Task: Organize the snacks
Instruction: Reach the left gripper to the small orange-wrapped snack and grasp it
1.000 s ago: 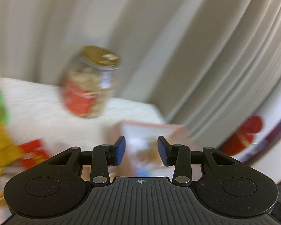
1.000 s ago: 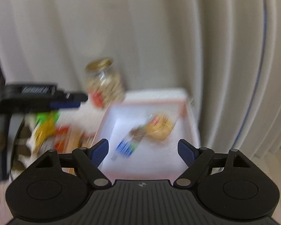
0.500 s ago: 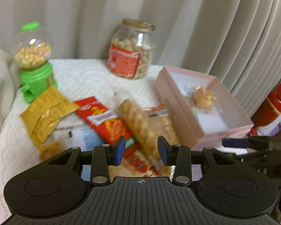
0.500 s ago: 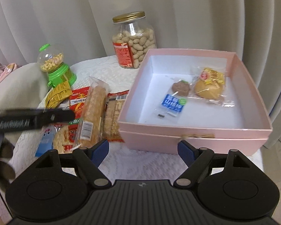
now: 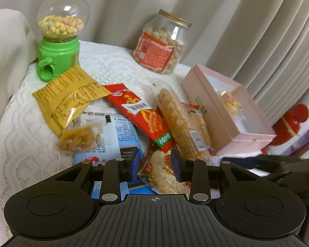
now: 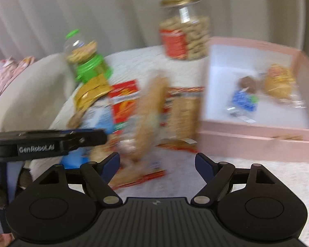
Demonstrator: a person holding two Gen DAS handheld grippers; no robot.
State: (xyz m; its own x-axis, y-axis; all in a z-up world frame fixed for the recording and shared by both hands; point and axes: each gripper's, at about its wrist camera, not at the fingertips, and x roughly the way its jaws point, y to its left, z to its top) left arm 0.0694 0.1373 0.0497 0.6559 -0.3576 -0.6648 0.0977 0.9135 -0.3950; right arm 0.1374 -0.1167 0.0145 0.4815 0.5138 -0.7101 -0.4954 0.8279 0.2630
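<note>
A pile of snack packets lies on the white lace cloth (image 5: 20, 135): a yellow bag (image 5: 68, 96), a red packet (image 5: 140, 111), a long clear-wrapped biscuit stick (image 5: 181, 123), a blue-white packet (image 5: 113, 138) and a round cracker pack (image 5: 164, 170). My left gripper (image 5: 155, 165) is open, its fingers either side of the cracker pack, just above it. A pink box (image 5: 220, 111) on the right holds a wrapped bun (image 6: 278, 82) and a blue candy (image 6: 244, 100). My right gripper (image 6: 157, 162) is open and empty, low before the pile (image 6: 148, 119). The left gripper also shows in the right wrist view (image 6: 86, 136).
A green candy dispenser (image 5: 58, 43) stands at the back left and a peanut jar (image 5: 162, 43) at the back middle. Curtains hang behind. A cream cushion (image 5: 4, 47) is on the left. A red object (image 5: 290, 121) sits beyond the box on the right.
Both grippers have swung down from the curtain and jar toward the table. The left now hovers close over the snack pile; the right has shifted left toward the pile.
</note>
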